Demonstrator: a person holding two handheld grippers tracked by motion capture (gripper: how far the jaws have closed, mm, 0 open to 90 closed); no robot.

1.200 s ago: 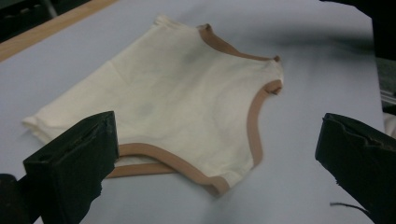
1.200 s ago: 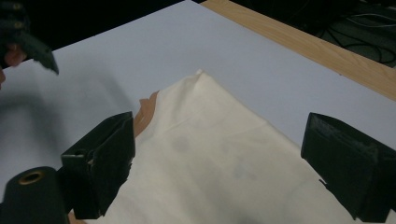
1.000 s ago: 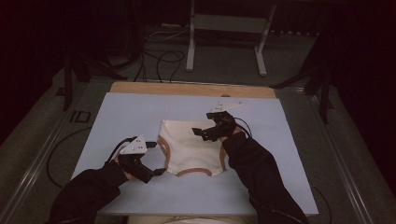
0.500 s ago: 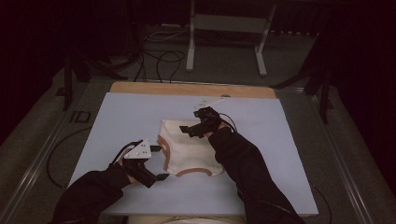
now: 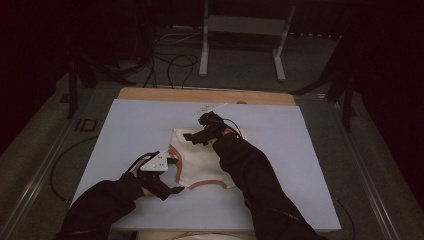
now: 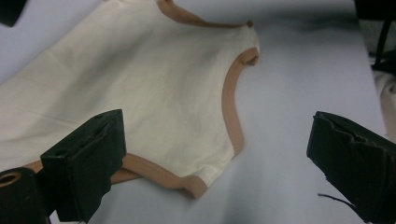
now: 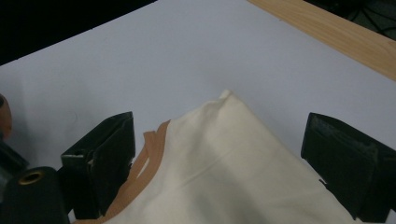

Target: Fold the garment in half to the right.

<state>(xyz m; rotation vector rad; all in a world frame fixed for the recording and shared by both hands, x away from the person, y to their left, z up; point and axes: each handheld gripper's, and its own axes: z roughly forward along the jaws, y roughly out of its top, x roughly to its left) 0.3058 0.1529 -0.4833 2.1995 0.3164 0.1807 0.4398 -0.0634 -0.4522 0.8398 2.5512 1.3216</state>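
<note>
High view puts the cream garment [image 5: 200,162] with tan trim flat at the middle of the pale surface [image 5: 125,125]. My left hand-held gripper [image 5: 167,175] sits at its 8 o'clock corner, jaws spread and just narrowing, nothing pinched; my right hand-held gripper [image 5: 192,136] hovers spread at 11 o'clock.

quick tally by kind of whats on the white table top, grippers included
cream garment with tan trim: 1
grippers: 2, the left gripper with jaws wide at the garment's near corner, the right gripper open over its far edge
total: 3
</note>
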